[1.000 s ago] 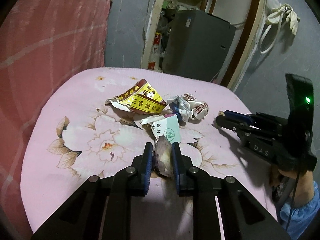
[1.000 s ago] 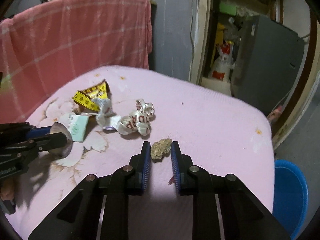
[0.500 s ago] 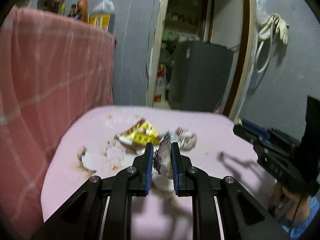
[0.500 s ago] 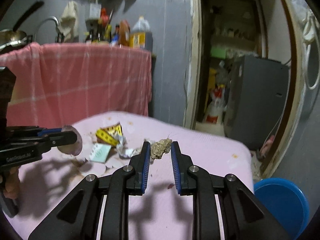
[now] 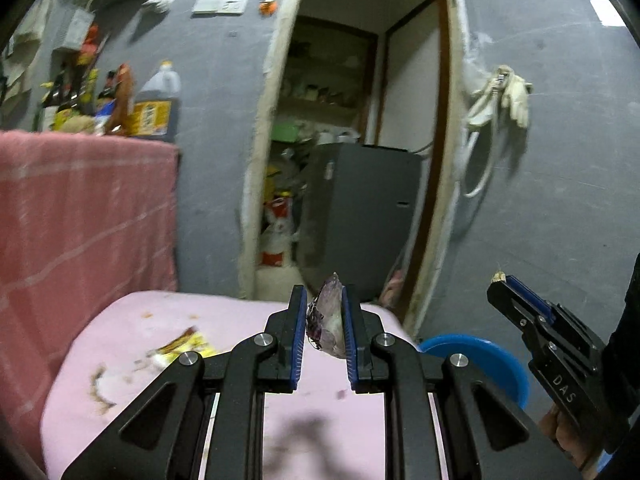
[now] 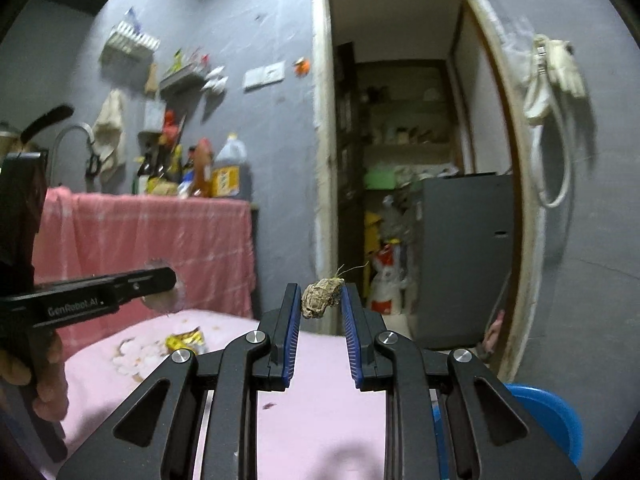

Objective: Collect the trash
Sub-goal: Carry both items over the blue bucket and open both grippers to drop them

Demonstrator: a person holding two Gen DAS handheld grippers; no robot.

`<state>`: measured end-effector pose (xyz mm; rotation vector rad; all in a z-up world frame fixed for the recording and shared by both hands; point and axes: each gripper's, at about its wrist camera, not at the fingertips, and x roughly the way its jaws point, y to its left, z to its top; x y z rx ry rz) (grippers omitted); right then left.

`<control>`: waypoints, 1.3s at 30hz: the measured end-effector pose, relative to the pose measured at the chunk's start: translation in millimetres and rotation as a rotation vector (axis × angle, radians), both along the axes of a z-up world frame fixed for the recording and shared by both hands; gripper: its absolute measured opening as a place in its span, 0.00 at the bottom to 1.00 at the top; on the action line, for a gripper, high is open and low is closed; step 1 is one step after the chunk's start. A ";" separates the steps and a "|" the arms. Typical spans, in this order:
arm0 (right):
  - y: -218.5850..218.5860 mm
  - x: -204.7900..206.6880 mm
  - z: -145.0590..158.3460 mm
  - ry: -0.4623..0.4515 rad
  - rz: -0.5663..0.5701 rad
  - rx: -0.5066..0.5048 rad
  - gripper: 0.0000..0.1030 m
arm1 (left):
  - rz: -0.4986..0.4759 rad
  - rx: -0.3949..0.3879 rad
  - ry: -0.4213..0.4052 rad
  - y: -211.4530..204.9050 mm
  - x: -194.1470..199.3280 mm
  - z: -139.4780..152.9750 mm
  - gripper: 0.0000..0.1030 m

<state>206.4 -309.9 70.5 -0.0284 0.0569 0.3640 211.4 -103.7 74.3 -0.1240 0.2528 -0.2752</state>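
Up above the pink table (image 5: 120, 332), the left gripper (image 5: 324, 320) is clamped on a purplish peel scrap (image 5: 328, 320) pinched between its blue pads, while the right gripper (image 6: 320, 300) grips a brown crumpled lump (image 6: 320, 298) at its fingertips. Yellow wrappers (image 6: 185, 339) lie on the table, and a blue bin (image 5: 480, 360) sits beside it.

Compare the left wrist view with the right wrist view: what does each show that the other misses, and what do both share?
Only the left wrist view shows the purple onion skin pinched in the left gripper. Only the right wrist view shows the brown dried clump pinched in the right gripper, plus a faucet. Both show the pink table, yellow wrapper and blue bin.
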 end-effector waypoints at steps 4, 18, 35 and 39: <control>-25.6 -3.9 1.9 -0.020 -0.061 0.016 0.18 | -0.075 -0.020 0.007 -31.1 7.7 5.2 0.14; -100.7 9.6 -15.4 0.065 -0.271 0.083 0.18 | -0.245 -0.014 0.088 -117.1 46.5 -8.3 0.14; -154.7 36.1 -49.3 0.310 -0.355 0.195 0.19 | -0.346 -0.032 0.359 -171.5 104.2 -62.3 0.14; -162.1 38.2 -52.4 0.332 -0.373 0.213 0.19 | -0.354 -0.044 0.419 -178.9 111.5 -69.4 0.14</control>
